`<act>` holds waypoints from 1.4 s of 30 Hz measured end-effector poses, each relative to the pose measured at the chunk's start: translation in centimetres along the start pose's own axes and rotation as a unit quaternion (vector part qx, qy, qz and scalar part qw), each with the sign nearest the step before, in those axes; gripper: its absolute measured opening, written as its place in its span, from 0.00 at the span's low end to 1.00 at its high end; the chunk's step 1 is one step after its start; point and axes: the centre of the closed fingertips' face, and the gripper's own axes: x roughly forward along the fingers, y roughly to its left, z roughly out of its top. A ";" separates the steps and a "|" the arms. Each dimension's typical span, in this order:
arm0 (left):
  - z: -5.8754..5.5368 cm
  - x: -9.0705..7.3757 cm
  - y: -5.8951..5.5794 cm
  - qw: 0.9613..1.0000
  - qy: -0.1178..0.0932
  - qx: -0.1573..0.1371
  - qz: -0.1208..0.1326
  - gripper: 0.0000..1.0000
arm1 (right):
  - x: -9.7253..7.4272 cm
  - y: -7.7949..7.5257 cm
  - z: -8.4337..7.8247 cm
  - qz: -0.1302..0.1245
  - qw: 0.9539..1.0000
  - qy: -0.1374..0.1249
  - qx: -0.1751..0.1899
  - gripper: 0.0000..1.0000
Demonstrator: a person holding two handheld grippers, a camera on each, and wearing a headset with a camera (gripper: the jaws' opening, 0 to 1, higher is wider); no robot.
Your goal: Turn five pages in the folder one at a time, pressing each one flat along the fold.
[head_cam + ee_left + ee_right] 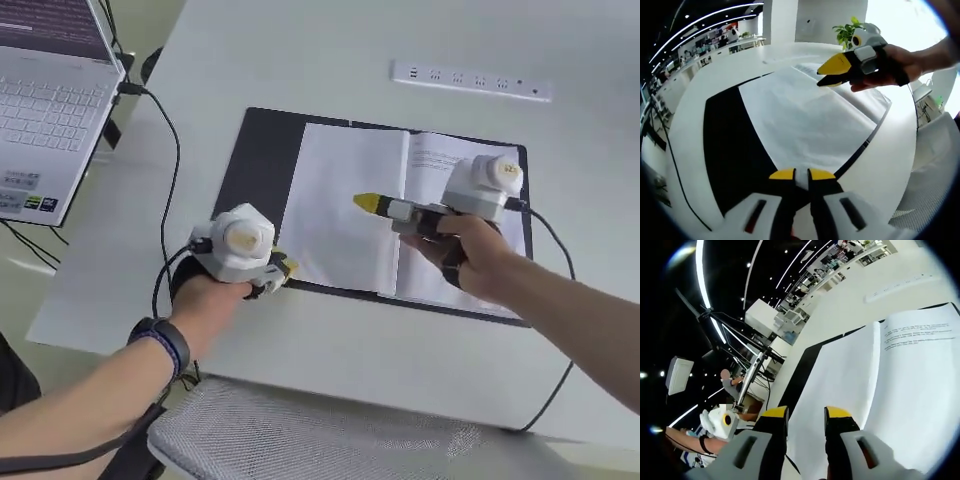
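A black folder [260, 160] lies open on the white table, with a blank white left page [340, 180] and a right page [440, 155] that has a few lines of print at its top. My left gripper [283, 268] rests at the left page's near corner, its yellow jaws almost together [801, 174] at the paper's edge. Above the left page, just beside the fold, my right gripper [366, 203] hovers and points left. Its jaws stand a little apart [806, 415] with nothing between them, and it also appears as the other gripper [832, 72] over the page [800, 115].
An open laptop [40, 110] sits at the table's far left, with a black cable [172, 150] running past the folder's left side. A white power strip [470, 80] lies beyond the folder. A mesh chair back [330, 430] is below the table's near edge.
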 end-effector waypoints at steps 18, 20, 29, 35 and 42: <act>-0.3 0.6 0.5 1.000 0.003 0.016 0.008 0.05 | -0.2 -3.6 4.9 -0.021 0.999 -0.034 0.015 0.17; -0.3 0.6 0.5 1.000 0.003 0.015 0.009 0.05 | 0.2 -3.4 5.1 -0.021 0.999 -0.035 0.012 0.16; -0.4 0.8 0.5 1.000 0.006 0.018 0.005 0.06 | 1.2 -6.6 3.7 -0.031 1.000 0.000 0.006 0.05; -0.3 1.0 0.6 1.000 0.006 0.019 0.005 0.06 | 1.4 -7.4 3.9 -0.026 1.000 -0.003 0.007 0.00; -0.3 1.1 0.6 1.000 0.007 0.018 0.006 0.06 | 2.3 -9.2 5.3 -0.025 0.999 -0.019 0.012 0.00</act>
